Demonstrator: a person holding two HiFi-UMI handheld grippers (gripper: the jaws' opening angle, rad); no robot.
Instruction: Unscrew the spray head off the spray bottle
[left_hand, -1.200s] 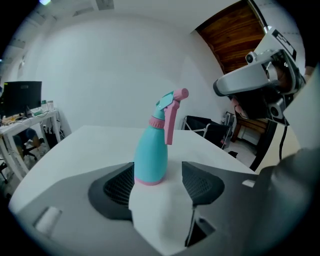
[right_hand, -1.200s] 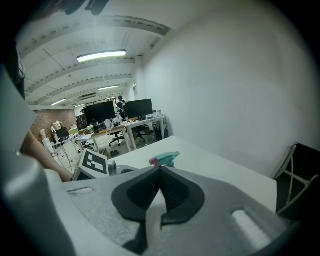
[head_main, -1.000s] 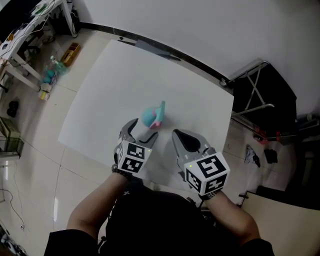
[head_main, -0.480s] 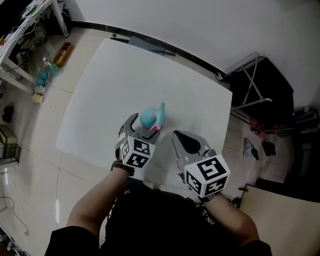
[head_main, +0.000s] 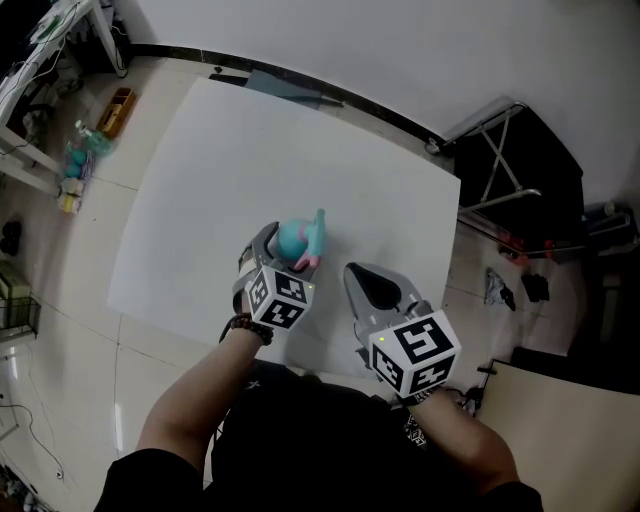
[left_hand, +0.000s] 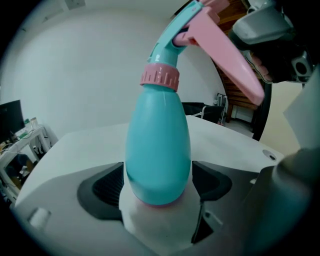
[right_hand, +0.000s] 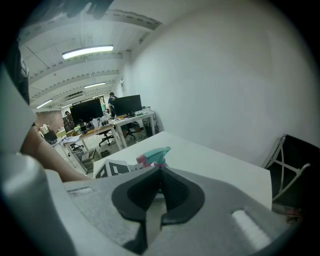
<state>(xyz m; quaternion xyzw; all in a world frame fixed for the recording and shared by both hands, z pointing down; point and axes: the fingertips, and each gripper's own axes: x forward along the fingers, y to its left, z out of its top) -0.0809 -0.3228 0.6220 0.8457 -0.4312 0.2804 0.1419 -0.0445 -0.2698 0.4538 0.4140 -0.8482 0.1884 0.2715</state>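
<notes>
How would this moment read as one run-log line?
left tool: open, jaws just been opening, spray bottle upright between them | right tool: shut, empty | spray head: on bottle

Spray bottle (head_main: 297, 238) upright on table (head_main: 200, 180), between jaws of left tongs (head_main: 283, 252), right tongs (head_main: 372, 285) to its right

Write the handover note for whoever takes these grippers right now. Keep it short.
Left gripper: jaws have just been opening and stand wide on either side of the spray bottle; no clamp seen.
Right gripper: jaws shut, empty, held apart from the bottle.
Bottle upright on the white table, spray head still screwed on.
Done: approach only.
Left: clamp the body, twist the head off.
</notes>
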